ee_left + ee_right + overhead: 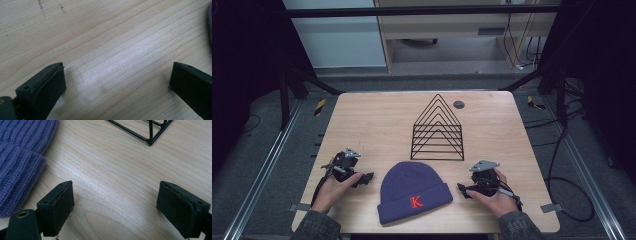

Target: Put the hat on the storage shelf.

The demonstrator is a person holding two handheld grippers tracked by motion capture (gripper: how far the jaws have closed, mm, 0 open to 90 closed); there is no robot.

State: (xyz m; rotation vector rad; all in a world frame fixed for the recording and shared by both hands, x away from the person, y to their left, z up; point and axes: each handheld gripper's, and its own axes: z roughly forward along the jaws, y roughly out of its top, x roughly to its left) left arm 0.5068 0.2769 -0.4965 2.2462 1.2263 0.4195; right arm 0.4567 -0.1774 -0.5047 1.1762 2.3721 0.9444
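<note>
So the light wooden counter [362, 115] is the biggest thing here, sitting on a dark frame. Next up, a purple knit beanie [414, 192] with a red K on the cuff lies flat between the two hand-held grippers, closer to the person's edge. In the right gripper view the beanie [20, 157] is just off to the left of the jaws, not touching them. A black wire rack [437, 130] shaped like a row of triangles stands beyond both grippers, toward the far side; its slots have nothing in them as far as I can see. One corner of the rack [150, 141] shows up ahead of the right jaws.

Left hand-held gripper [362, 177] rests low on the counter to the left of the beanie, jaws spread wide, nothing between them but bare wood [112, 62]. Right hand-held gripper [464, 190] is the same deal on the other side, wide open and holding nothing

Smallest: a little dark round disc [458, 104] by the rack's far end
</note>
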